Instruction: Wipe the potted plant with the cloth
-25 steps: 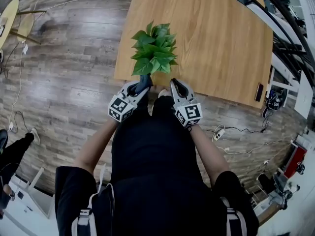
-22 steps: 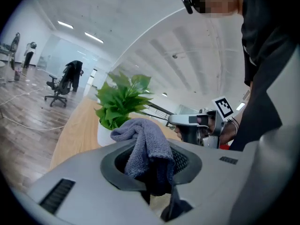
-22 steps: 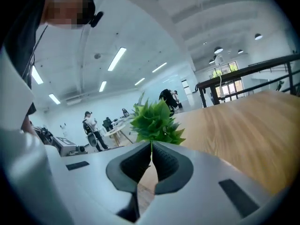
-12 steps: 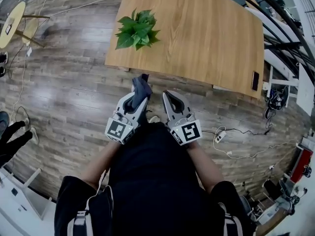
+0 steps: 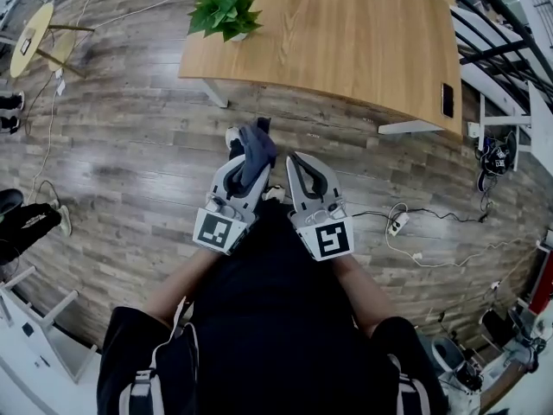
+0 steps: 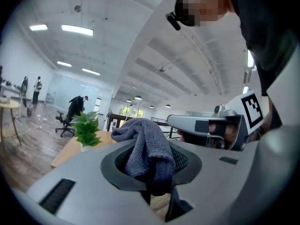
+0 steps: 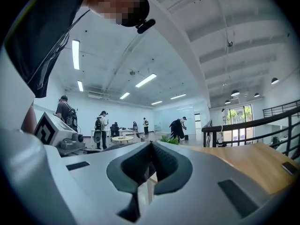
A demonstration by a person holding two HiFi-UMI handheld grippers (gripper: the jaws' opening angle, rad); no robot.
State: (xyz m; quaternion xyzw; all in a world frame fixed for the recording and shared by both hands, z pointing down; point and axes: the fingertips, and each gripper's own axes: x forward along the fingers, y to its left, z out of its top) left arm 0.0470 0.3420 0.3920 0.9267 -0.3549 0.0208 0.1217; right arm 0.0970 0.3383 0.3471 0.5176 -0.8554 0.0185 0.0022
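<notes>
- Green, pointed leaves are fanning out in a bushy clump from the potted plant (image 5: 225, 11), which is standing in a small pale pot at the nine o'clock end of the table (image 5: 346, 41). The table has a rectangular top of warm, smooth-grained wood.
- Grey-blue and nubby like terry, the cloth (image 5: 253, 150) is bunching into soft rounded folds. In the head view it is hanging well apart from the plant, toward five o'clock of it, over the floor and not the table.
- The left gripper (image 5: 240, 158) is pinching the cloth. Its dark ribbed pads are pressing on the lower folds while the rest is bulging out above them.
- The right gripper (image 5: 298, 158) is sitting just beside the left, at its three o'clock. Its jaws are pressing together with nothing between them.
- Both grippers are pale grey moulded plastic, each carrying a cube of black-and-white squares. They are pointing toward twelve o'clock, short of the table edge.
- Grey-brown planks are making up the floor (image 5: 130, 137), and a white power strip (image 5: 397, 225) is lying at four o'clock of the right gripper.
</notes>
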